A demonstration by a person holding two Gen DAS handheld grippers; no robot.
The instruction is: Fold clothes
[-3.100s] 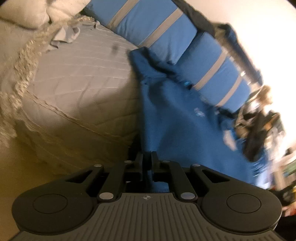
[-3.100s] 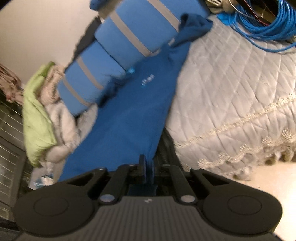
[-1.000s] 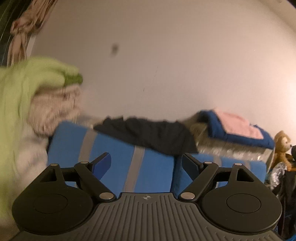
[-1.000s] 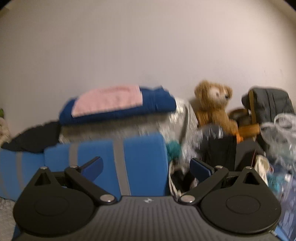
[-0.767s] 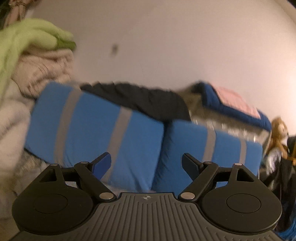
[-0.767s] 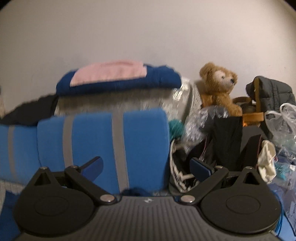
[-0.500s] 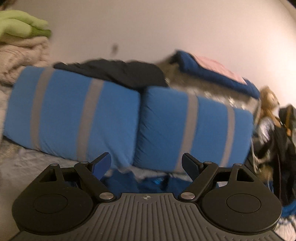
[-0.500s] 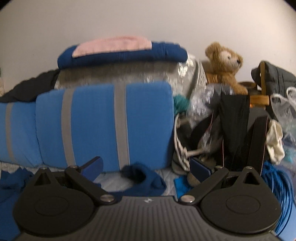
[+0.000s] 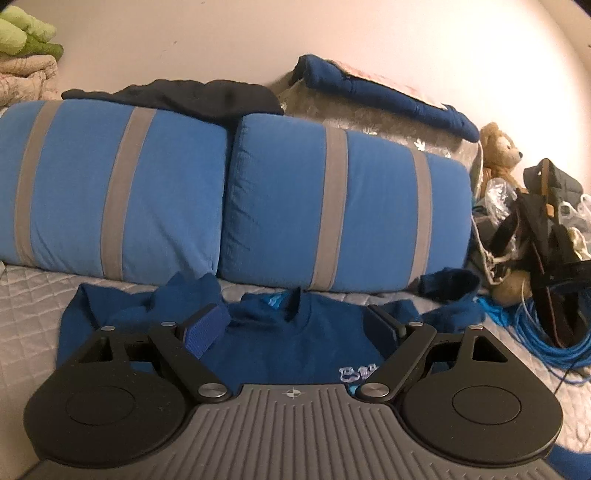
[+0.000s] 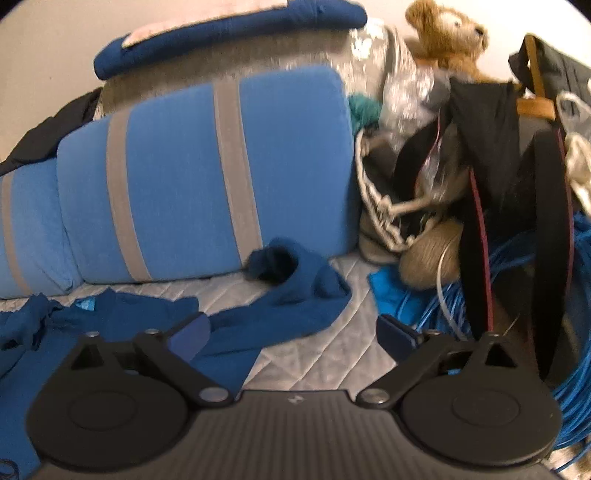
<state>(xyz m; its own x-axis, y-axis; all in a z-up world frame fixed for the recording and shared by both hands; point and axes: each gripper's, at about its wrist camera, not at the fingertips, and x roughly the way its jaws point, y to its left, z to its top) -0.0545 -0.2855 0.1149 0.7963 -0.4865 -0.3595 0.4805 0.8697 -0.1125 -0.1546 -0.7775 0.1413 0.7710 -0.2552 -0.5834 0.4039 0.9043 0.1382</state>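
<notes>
Both grippers, left [image 9: 295,326] and right [image 10: 293,334], gape empty above the blue sweatshirt [image 9: 295,347]; the right's jaws have just been closing slightly. Risk: right sleeve [image 10: 295,295] lies near the blue cable [image 10: 576,369], so a loose grab may snag it.

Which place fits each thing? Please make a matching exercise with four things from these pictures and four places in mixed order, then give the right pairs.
Things:
1. blue sweatshirt
2. teddy bear
3. black garment
4. blue cable

Places:
A. draped on top of the striped cushions
B. coiled on the quilt at the right, beside the bags
C. spread on the quilt in front of the cushions
D. against the wall, above the bags

Pairs: 1-C, 2-D, 3-A, 4-B
</notes>
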